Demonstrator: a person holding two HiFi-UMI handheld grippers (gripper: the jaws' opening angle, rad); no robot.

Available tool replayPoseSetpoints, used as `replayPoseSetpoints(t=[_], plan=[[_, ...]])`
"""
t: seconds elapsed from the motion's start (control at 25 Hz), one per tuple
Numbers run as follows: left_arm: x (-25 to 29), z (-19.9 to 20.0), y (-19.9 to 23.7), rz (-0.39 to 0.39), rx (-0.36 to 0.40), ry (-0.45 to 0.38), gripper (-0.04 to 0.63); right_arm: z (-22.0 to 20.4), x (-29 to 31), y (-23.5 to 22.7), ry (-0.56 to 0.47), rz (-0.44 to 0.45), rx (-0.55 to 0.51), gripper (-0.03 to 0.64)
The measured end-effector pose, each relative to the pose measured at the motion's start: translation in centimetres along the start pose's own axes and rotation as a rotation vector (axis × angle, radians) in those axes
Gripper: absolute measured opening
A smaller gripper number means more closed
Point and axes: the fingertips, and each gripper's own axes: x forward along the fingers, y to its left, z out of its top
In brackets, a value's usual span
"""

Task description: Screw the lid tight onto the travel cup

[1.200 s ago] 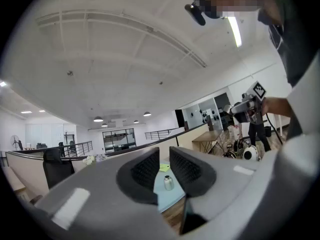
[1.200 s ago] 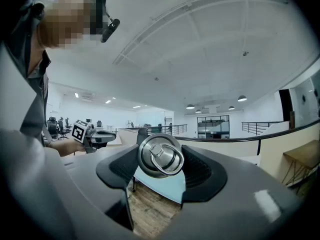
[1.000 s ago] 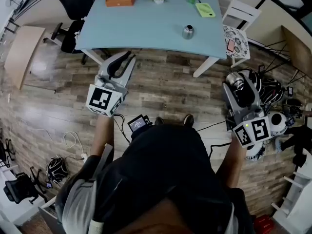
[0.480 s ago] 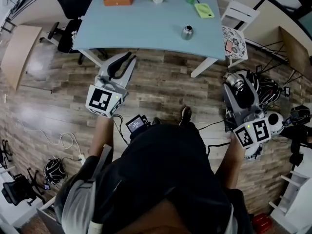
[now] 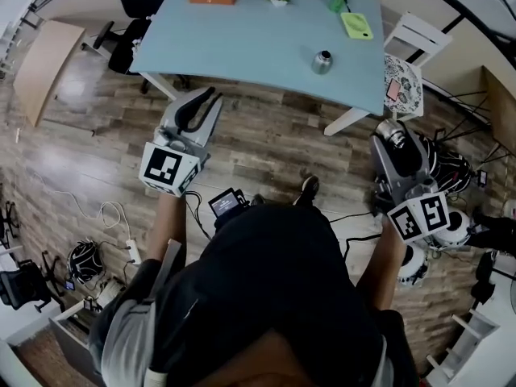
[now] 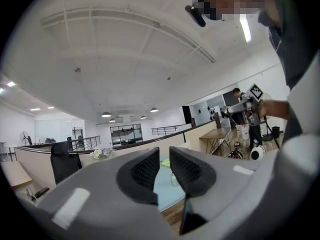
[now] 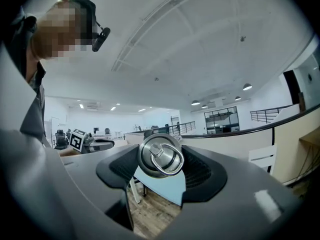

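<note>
Above the wooden floor (image 5: pixel 274 147), right gripper (image 7: pixel 162 165) clamps the lid (image 7: pixel 160 154); left gripper (image 6: pixel 164 167) closed, empty

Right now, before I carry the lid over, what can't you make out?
- Travel cup: head view, too small to show its mouth or threads.
- Lid, clamped in the right gripper: right gripper view shows only its ringed top; the underside faces away.
- Table: far edge cut off by the head view's top; the shut left gripper covers most of it in its own view.

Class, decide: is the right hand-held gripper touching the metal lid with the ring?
Touching. In the right gripper view, the right hand-held gripper grips the lid, with both jaws pressing against its rim.
</note>
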Motion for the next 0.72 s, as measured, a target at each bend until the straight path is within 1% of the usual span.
replayPoseSetpoints(t=[0.2, 0.48, 0.72], plan=[[2.8, 0.2, -0.6, 0.045, 0.019, 0.020, 0.123, 0.5, 2.1, -3.7, 0.006, 0.066, 0.003, 0.259], [6.8, 1.7, -2.8, 0.131, -0.037, 0.085, 0.124, 1.3, 4.8, -9.5, 0.018, 0.165, 0.006, 0.259], [9.7, 2.3, -4.4, 0.193, -0.022, 0.089, 0.123, 1.7, 6.3, -13.7, 0.022, 0.243, 0.005, 0.259]])
